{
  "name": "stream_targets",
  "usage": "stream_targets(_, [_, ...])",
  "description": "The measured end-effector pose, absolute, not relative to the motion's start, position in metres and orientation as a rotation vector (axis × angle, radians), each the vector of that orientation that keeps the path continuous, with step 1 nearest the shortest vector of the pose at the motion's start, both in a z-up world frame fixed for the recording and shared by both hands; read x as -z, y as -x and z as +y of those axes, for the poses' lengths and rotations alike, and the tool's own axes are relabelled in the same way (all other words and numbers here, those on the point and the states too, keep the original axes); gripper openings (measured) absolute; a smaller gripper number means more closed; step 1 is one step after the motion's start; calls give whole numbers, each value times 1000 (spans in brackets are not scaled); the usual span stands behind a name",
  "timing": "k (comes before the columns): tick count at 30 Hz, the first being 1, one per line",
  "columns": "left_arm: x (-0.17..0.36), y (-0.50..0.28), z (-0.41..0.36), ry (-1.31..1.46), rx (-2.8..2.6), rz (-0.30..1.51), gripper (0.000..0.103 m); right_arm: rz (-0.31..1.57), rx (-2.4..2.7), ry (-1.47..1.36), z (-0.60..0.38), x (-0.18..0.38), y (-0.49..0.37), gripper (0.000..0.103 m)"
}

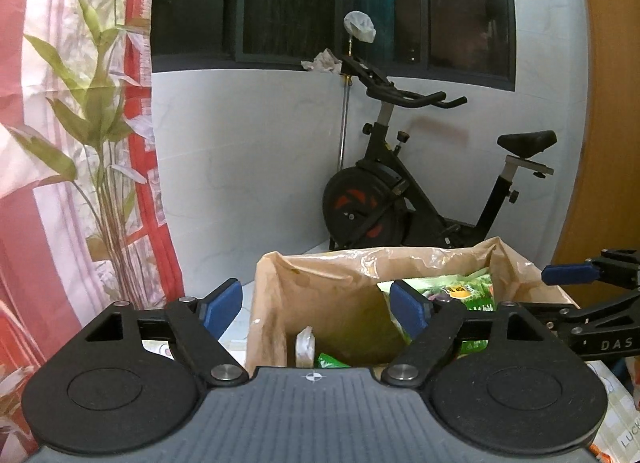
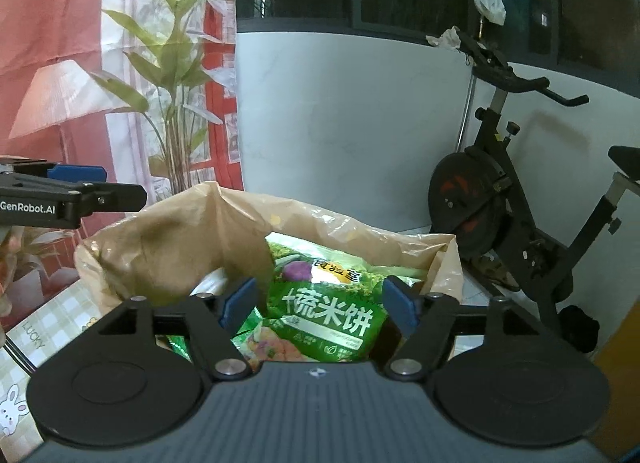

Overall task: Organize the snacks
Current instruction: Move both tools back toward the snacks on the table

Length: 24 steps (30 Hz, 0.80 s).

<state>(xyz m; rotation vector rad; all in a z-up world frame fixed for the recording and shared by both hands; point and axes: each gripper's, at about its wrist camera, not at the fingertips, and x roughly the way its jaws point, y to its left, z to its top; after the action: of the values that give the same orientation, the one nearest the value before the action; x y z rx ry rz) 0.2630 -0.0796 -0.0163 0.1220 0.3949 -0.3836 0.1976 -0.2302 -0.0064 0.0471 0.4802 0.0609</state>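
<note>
Inside the brown paper bag stands a green rice-cracker packet among smaller packets; both grippers, left and right, hover with jaws spread wide, holding nothing.

In front of my right gripper the paper bag stands open, with the rice cracker packet inside it toward its right side and smaller packets lying below and to the packet's left. My left gripper sits to the left, over the bag's left part. Far behind the bag, to the right, the exercise bike stands against the wall, and the curtain hangs at far left.
</note>
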Motion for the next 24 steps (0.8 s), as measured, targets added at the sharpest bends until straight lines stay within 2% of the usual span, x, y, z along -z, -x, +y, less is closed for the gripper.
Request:
stream_targets(10, [17,-228,-35,-95,366,419,87,451,-86,-53,-212,-2,-161,84])
stream_targets(24, [77,-152,12,-66,351,501,87,426,-134,-91,-160,37,-95,84])
